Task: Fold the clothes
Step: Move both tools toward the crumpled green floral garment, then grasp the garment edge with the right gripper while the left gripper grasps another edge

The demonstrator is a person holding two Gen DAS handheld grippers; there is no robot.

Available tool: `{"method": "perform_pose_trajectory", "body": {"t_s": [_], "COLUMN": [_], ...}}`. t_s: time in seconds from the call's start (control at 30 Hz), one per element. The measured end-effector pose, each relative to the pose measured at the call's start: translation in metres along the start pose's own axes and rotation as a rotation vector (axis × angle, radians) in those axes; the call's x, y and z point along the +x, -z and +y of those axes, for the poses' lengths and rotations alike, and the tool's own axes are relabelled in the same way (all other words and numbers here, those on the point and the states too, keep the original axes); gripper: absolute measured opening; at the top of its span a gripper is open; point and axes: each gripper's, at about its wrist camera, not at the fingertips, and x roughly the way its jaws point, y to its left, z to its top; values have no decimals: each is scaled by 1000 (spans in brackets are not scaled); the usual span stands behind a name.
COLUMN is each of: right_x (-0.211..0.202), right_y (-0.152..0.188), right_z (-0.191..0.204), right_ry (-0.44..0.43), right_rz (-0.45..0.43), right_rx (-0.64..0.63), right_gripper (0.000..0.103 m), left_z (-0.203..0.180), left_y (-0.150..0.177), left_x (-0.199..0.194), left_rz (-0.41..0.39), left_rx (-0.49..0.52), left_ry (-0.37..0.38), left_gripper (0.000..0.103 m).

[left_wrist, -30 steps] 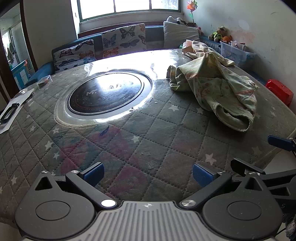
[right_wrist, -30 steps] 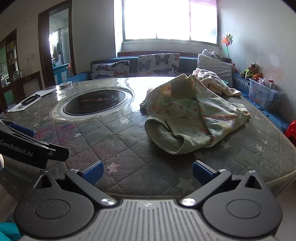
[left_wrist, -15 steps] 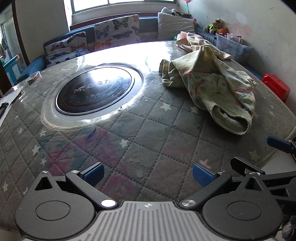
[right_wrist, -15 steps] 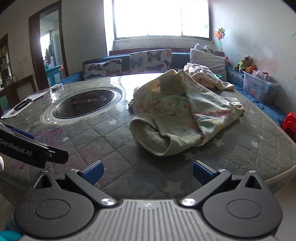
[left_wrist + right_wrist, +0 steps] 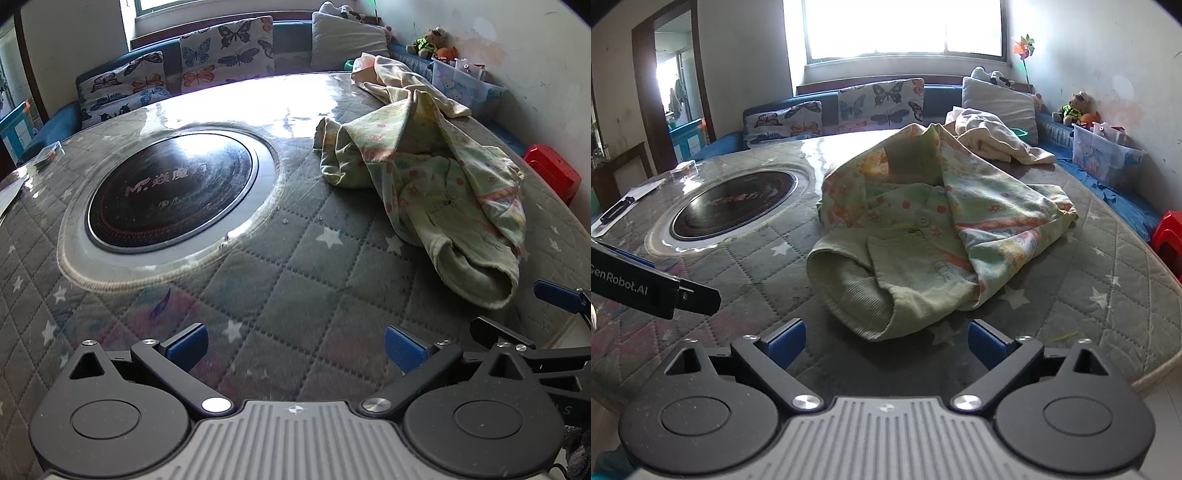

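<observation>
Two grippers are held wide apart at the jaws and nothing is gripped: the left gripper [image 5: 293, 347] is seen at the bottom of the left wrist view over bare quilted table cover [image 5: 303, 280], and the right gripper [image 5: 886, 341] at the bottom of the right wrist view, just short of the crumpled green floral garment [image 5: 923, 236]. That garment is found in the middle of the right view and toward the right edge of the left view [image 5: 436, 192], with a cream garment [image 5: 993, 138] bunched behind it. A risk is judged: since layers are overlapped at the near cuff, several could be pinched together, so the garment would be dragged rather than spread. "GenRobot.AI" can be read on the left gripper's side at the left edge of the right view; "Mr." followed by characters too blurred to be made out is printed on the black round hob [image 5: 171, 188]
</observation>
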Motion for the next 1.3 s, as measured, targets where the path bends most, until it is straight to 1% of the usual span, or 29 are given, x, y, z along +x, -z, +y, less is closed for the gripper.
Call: {"method": "perform_pose_trajectory", "body": {"t_s": [0.17,0.37,0.63,0.77,0.9,1.1,1.2,1.23,1.27,1.3], "right_x": [7,14,27,36,45,60,70,72,76,79], "right_y": [-9,-20,-36,-45,-53,-69,-78,-80,-82,-85], "right_z": [-8,-18,-37,-48,-55,-61,-62,-62,-61,-61], "right_ry": [-2,-1,5,13,28,60,79,84,92,97], "right_rz": [-4,-17,-32,-35,-42,-66,-76,-78,-80,-79], "right_rx": [9,9,35,43,39,26,10,5,-4,-11], "right_gripper": [94,92,89,83,80,75,72,72,71,70], "left_z": [-4,-13,-29,-40,-52,-72,-83,-86,-89,-92], "left_y": [-15,-31,-55,-68,-82,-104,-116,-119,-122,-125], "left_x": [6,16,22,26,31,41,53,57,61,67], "left_rz": [-8,-9,-58,-103,-155,-226,-240,-237,-235,-230], "left_rx": [5,20,62,108,163,253,293,305,318,328], "left_ry": [2,-14,-32,-49,-65,-65,-62,-59,-54,-59], "left_gripper": [103,103,103,102,98,98,98,97,90,76]}}
